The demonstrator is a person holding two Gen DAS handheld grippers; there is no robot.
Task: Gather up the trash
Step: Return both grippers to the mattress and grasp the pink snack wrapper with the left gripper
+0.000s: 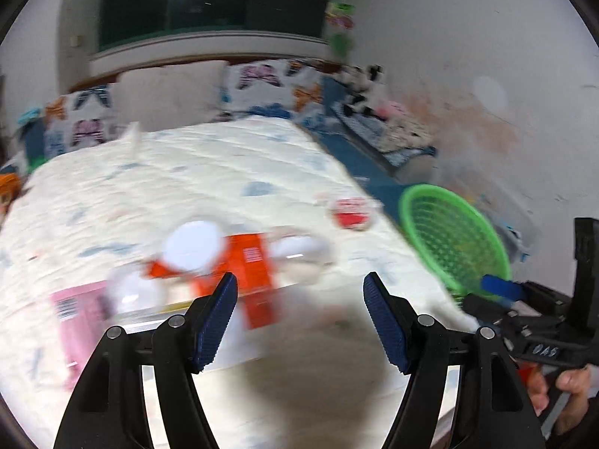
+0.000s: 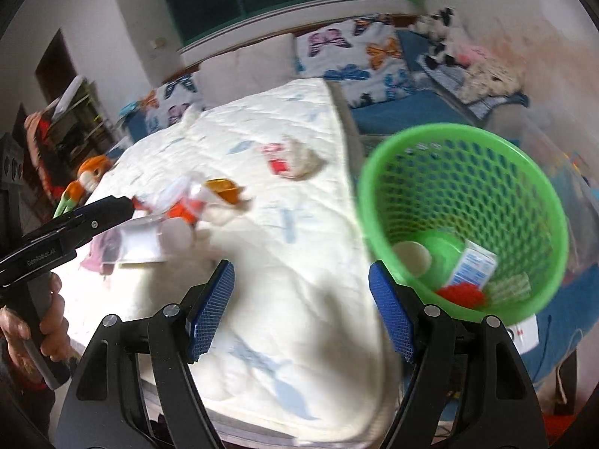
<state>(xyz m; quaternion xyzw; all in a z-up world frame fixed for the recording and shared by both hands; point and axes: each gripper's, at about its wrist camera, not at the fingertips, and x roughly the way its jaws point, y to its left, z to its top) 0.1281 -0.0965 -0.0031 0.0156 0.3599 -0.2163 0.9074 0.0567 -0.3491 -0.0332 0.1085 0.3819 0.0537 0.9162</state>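
Both views are motion-blurred. A pile of trash lies on the white quilted bed (image 1: 224,172): an orange-red wrapper (image 1: 251,262), a white lid (image 1: 192,245), a pink packet (image 1: 80,314). A red-and-white wrapper (image 1: 352,213) lies further right, also visible with a crumpled tissue in the right wrist view (image 2: 279,159). A green mesh basket (image 2: 539,202) beside the bed holds a white carton (image 2: 473,265), a white lid and red scraps. My left gripper (image 1: 299,314) is open and empty, just before the pile. My right gripper (image 2: 301,310) is open and empty over the bed's edge, left of the basket.
Butterfly pillows (image 2: 359,52) and stuffed toys (image 2: 483,71) lie at the bed's head and right side. An orange toy (image 2: 88,179) sits at the bed's left edge. A blue sheet (image 1: 359,157) runs between bed and wall. A window is behind.
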